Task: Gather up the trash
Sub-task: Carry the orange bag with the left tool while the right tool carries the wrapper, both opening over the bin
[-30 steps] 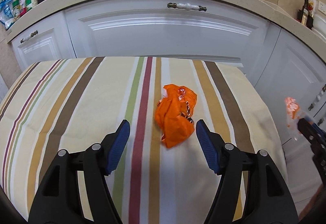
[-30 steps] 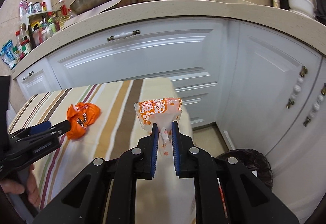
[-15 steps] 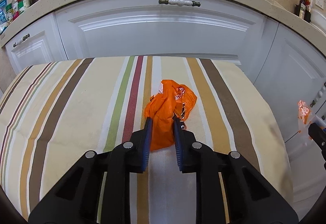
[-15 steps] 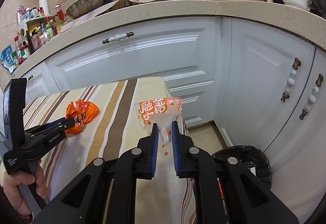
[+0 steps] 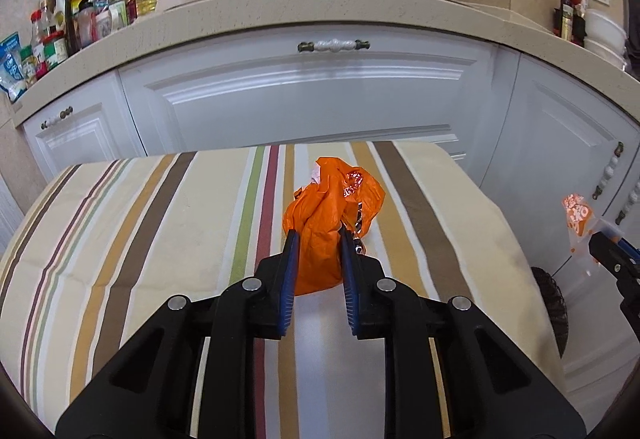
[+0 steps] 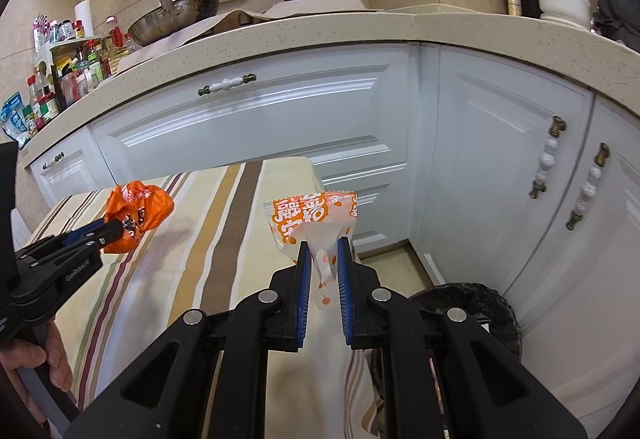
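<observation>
I had 2 pieces clamped: left gripper [image 5: 318, 239] on orange bag [image 5: 334, 223], right gripper [image 6: 323, 253] on snack wrapper [image 6: 314, 217]. Neither binned yet; wastebasket [image 6: 486, 305] waited below.

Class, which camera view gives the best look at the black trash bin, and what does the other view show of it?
The right wrist view is best: the black trash bin shows its rim and liner beside the white cabinets, partly behind the right tool. The left wrist view shows only a dark sliver of it past the striped table's edge.
</observation>
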The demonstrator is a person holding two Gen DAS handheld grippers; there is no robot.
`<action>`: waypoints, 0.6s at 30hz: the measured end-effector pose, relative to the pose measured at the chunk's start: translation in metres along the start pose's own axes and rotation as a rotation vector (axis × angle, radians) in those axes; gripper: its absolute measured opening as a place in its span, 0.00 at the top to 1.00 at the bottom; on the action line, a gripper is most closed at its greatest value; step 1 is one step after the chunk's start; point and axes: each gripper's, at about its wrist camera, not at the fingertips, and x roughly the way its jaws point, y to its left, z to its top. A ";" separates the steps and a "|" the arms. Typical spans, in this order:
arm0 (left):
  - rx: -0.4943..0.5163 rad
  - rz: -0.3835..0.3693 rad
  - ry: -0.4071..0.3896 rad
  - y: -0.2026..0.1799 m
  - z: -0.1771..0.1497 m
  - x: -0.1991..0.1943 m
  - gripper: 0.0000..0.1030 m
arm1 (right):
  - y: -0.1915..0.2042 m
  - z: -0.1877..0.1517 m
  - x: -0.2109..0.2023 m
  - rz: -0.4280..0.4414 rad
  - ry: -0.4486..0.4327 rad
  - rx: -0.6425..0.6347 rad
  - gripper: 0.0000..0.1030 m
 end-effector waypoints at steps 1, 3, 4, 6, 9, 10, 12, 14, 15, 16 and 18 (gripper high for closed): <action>0.002 -0.004 -0.003 -0.002 0.000 -0.003 0.81 | -0.003 -0.001 -0.004 -0.006 -0.003 0.004 0.86; 0.010 -0.018 -0.008 -0.008 -0.001 -0.011 0.81 | -0.007 -0.003 -0.012 -0.020 -0.009 0.010 0.86; 0.016 -0.028 -0.010 -0.012 -0.002 -0.016 0.81 | -0.009 -0.004 -0.016 -0.025 -0.013 0.012 0.86; 0.026 -0.047 -0.011 -0.022 -0.004 -0.023 0.81 | -0.016 -0.006 -0.025 -0.041 -0.019 0.017 0.87; 0.046 -0.081 -0.013 -0.038 -0.009 -0.034 0.81 | -0.026 -0.010 -0.036 -0.063 -0.026 0.028 0.87; 0.057 -0.098 -0.012 -0.045 -0.010 -0.038 0.81 | -0.031 -0.012 -0.040 -0.073 -0.028 0.034 0.87; 0.070 -0.124 -0.007 -0.058 -0.013 -0.042 0.81 | -0.040 -0.015 -0.048 -0.089 -0.033 0.047 0.86; 0.090 -0.147 -0.011 -0.072 -0.015 -0.049 0.81 | -0.050 -0.019 -0.056 -0.108 -0.038 0.061 0.86; 0.100 -0.156 -0.014 -0.079 -0.017 -0.051 0.81 | -0.054 -0.020 -0.060 -0.116 -0.040 0.066 0.87; 0.113 -0.170 -0.017 -0.087 -0.018 -0.055 0.81 | -0.060 -0.022 -0.064 -0.127 -0.043 0.073 0.86; 0.130 -0.188 -0.021 -0.101 -0.021 -0.058 0.81 | -0.069 -0.025 -0.070 -0.144 -0.049 0.085 0.87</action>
